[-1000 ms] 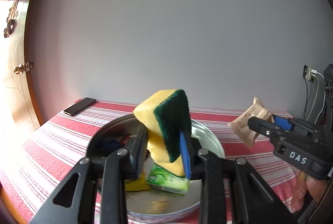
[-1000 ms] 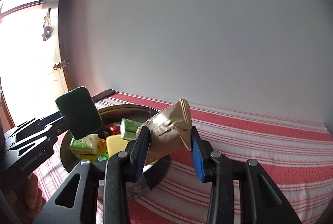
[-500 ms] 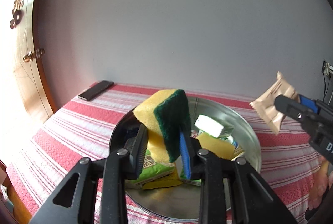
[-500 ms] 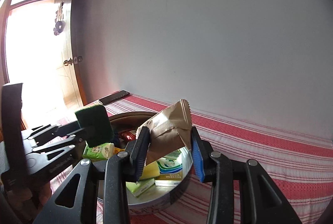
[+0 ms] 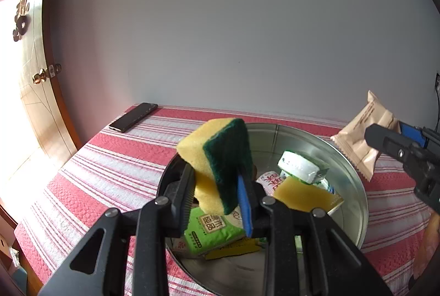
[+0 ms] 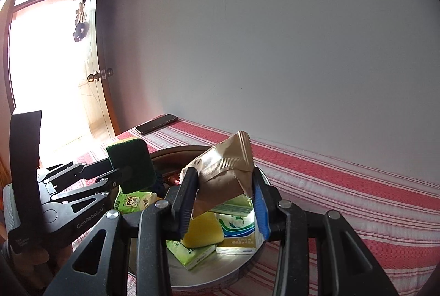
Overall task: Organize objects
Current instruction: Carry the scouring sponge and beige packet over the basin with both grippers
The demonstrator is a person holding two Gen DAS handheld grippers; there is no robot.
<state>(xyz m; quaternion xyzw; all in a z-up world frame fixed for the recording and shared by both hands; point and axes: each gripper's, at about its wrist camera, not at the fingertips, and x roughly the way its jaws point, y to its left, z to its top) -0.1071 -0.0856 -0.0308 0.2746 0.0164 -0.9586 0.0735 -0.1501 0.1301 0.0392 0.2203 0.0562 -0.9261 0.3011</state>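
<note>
Both tools are clenched on cargo above the round metal pan [image 5: 354, 186]: the left tool [image 5: 217, 197] grips a yellow sponge [image 5: 214, 158] with a green scouring face, the right tool [image 6: 222, 194] a tan snack packet [image 6: 222, 169]. Striped red cloth on the bench [image 5: 115, 166] lies bare left of the pan as far as the phone [image 5: 133, 117] near the wall edge. Only the left view shows a white-capped container [image 5: 298, 166] in the pan; only the right view shows a person's fingers [image 6: 35, 254] under the left tool's handle.
</note>
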